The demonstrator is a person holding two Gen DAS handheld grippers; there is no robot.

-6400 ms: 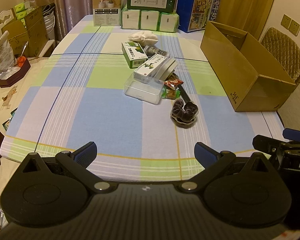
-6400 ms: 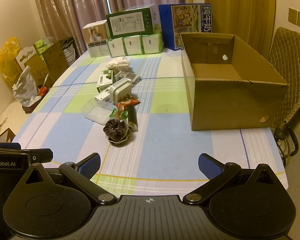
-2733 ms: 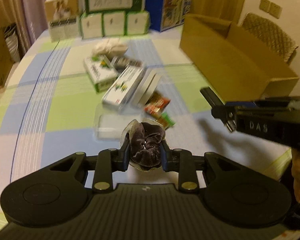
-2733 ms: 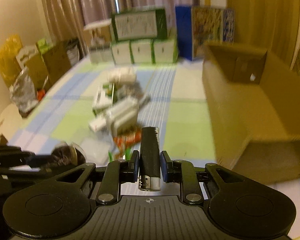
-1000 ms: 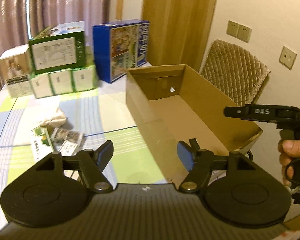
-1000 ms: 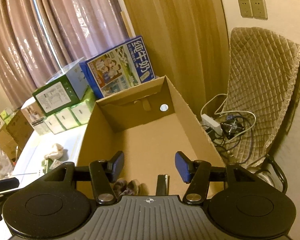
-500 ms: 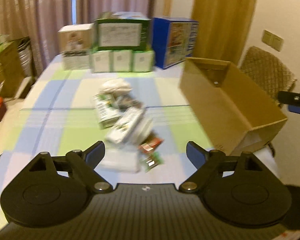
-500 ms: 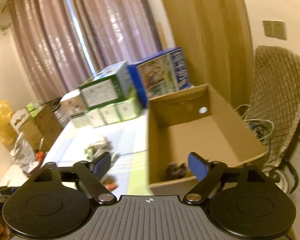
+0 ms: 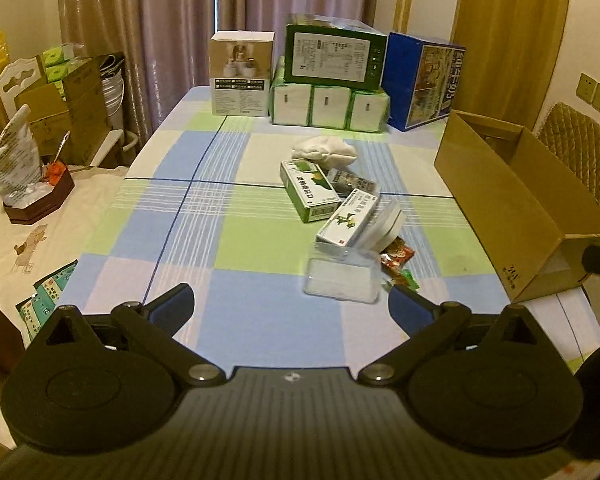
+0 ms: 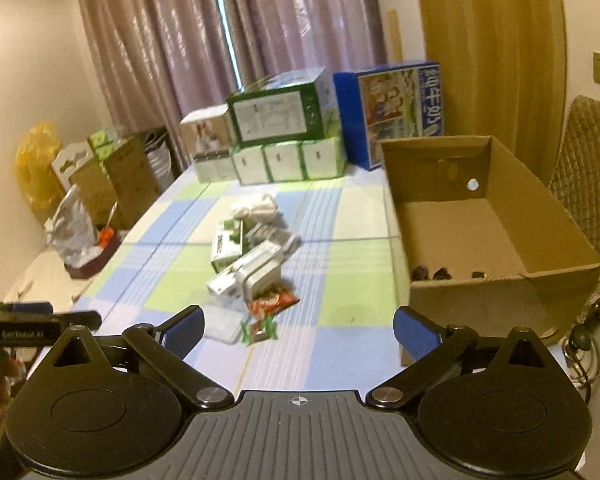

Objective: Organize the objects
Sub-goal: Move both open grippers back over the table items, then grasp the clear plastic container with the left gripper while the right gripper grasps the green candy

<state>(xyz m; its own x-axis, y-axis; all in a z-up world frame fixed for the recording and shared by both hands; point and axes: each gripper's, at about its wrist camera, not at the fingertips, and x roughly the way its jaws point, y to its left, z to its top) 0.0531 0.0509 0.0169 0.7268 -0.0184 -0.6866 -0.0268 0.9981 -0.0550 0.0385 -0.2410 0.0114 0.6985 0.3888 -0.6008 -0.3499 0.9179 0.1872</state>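
Observation:
My left gripper (image 9: 290,310) is open and empty above the near part of the checked table (image 9: 148,236). Ahead of it lie a clear plastic container (image 9: 341,280), red and green snack packets (image 9: 397,258), a white-green carton (image 9: 347,220), a green box (image 9: 307,192) and a white cloth (image 9: 323,150). My right gripper (image 10: 300,330) is also open and empty, with the same pile (image 10: 256,264) ahead of it. The open cardboard box (image 10: 479,220) stands to the right; a dark scrunchie (image 10: 431,272) and a small dark item (image 10: 477,275) lie on its floor.
Stacked cartons (image 9: 331,56) and a blue box (image 9: 423,84) line the table's far edge. A quilted chair (image 10: 587,168) stands behind the cardboard box. Boxes and bags (image 9: 60,108) crowd the floor on the left. The left gripper's body (image 10: 40,326) shows at the right wrist view's left edge.
Both grippers had carried the scrunchie and a black stick-shaped item to the cardboard box and let go. Since then they have drawn back over the table's near side, jaws wider.

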